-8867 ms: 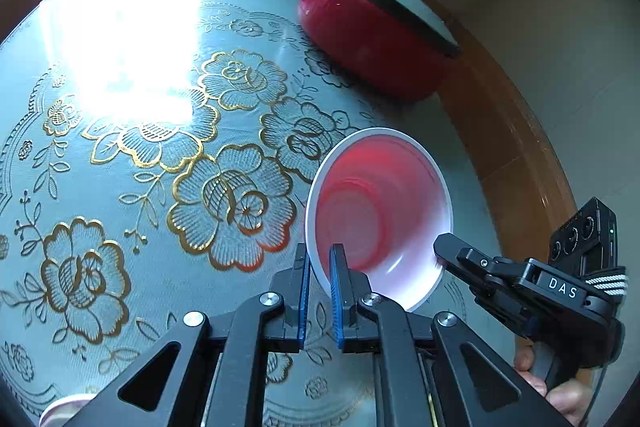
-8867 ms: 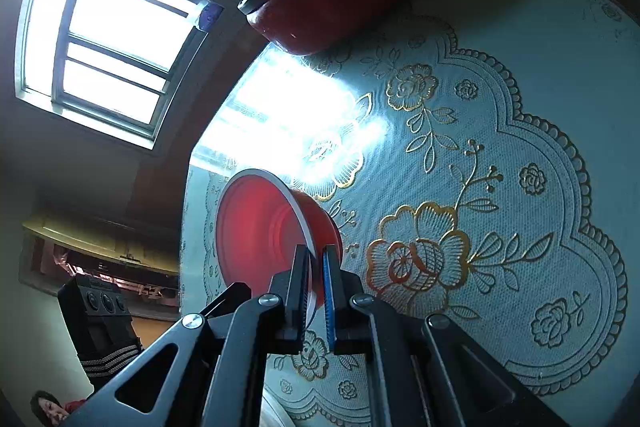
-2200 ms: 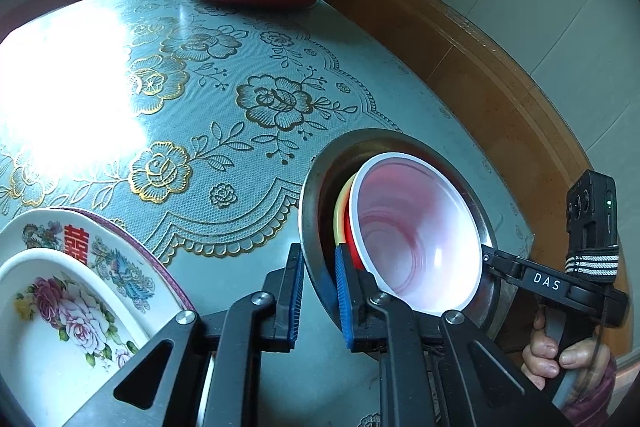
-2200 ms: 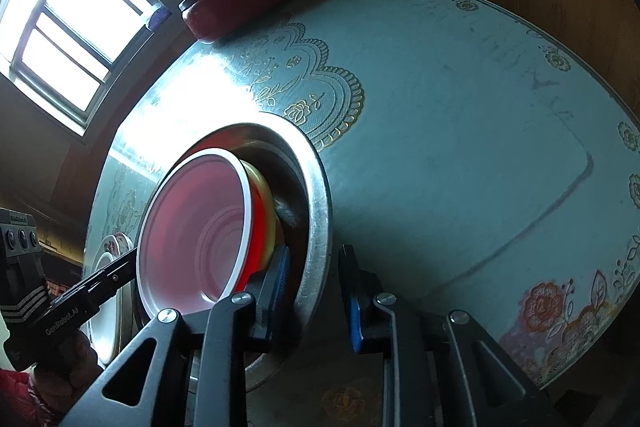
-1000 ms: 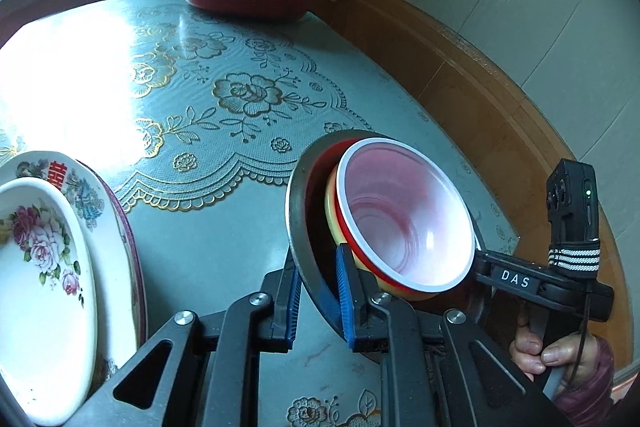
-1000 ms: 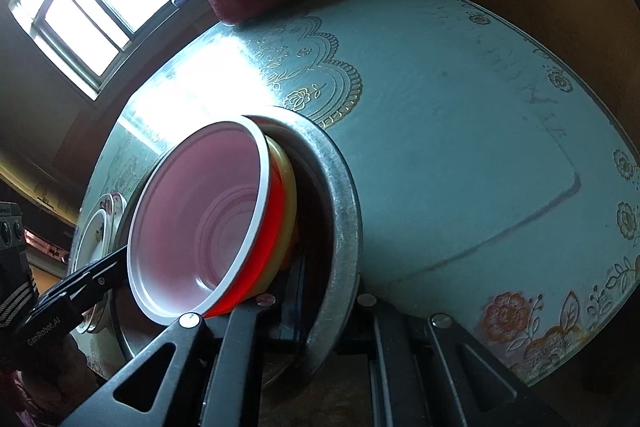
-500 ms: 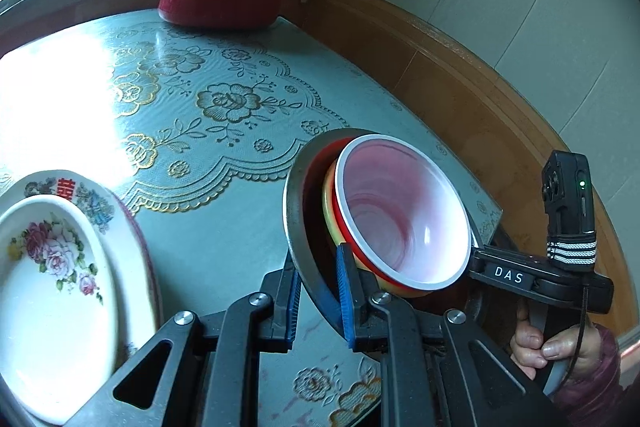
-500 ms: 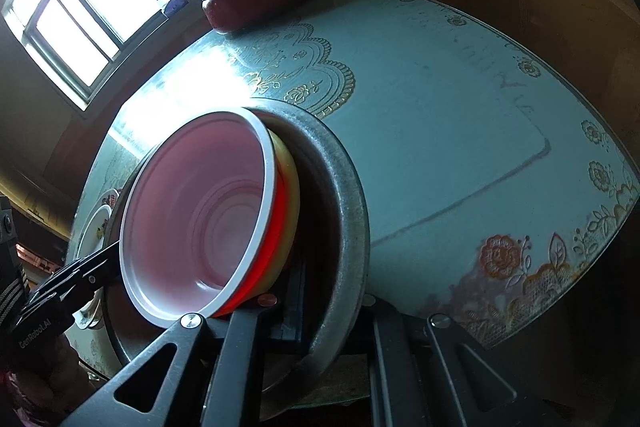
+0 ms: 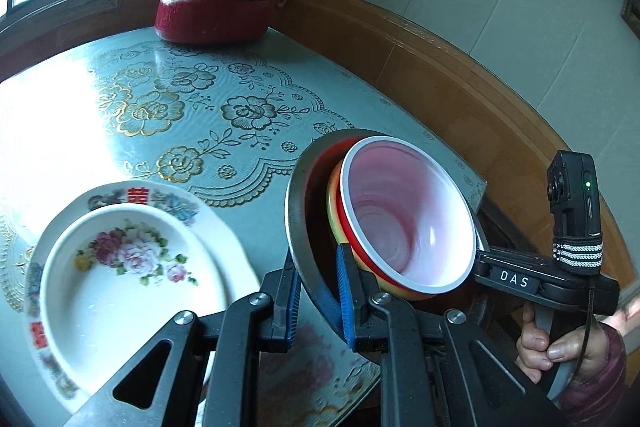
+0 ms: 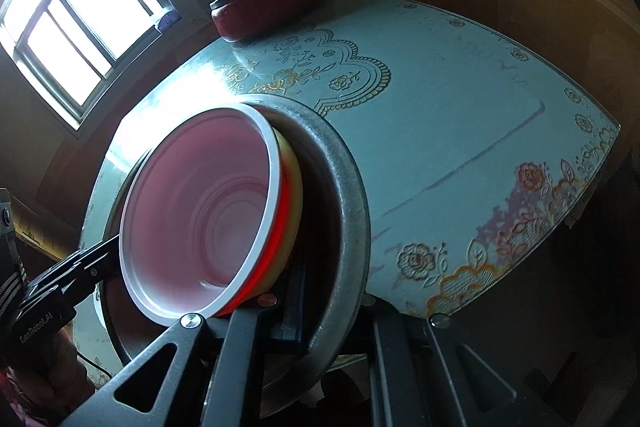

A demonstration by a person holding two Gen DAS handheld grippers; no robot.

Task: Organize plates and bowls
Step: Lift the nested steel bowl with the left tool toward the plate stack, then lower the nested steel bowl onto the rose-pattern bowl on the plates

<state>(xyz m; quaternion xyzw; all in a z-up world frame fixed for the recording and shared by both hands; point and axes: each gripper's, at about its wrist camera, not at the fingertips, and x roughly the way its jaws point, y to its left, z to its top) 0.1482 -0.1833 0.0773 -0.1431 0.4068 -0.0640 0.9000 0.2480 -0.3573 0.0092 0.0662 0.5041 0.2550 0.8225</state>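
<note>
A dull metal basin [image 9: 294,211] hangs tilted above the table's near corner. Inside it a yellow bowl [image 9: 333,215] is nested, and in that a red bowl with a white rim [image 9: 404,215]. My left gripper [image 9: 318,293] is shut on the basin's near rim, one blue pad on each side. In the right wrist view the right gripper [image 10: 328,315] is shut on the opposite rim of the basin [image 10: 352,195]; its outer finger is hidden behind the metal. The red bowl [image 10: 200,211] faces that camera. A hand [image 9: 556,347] holds the right gripper's handle.
A white flowered deep plate [image 9: 112,287] lies on a larger patterned plate [image 9: 168,199] on the table, left of the basin. A lidded red pot [image 9: 212,15] stands at the far edge by the window. The table's corner [image 10: 600,135] and wood-panelled wall are close by.
The basin with its bowls has risen and travelled toward the table's near corner, held by both grippers. The flowered plates now sit closer beside it in the left wrist view.
</note>
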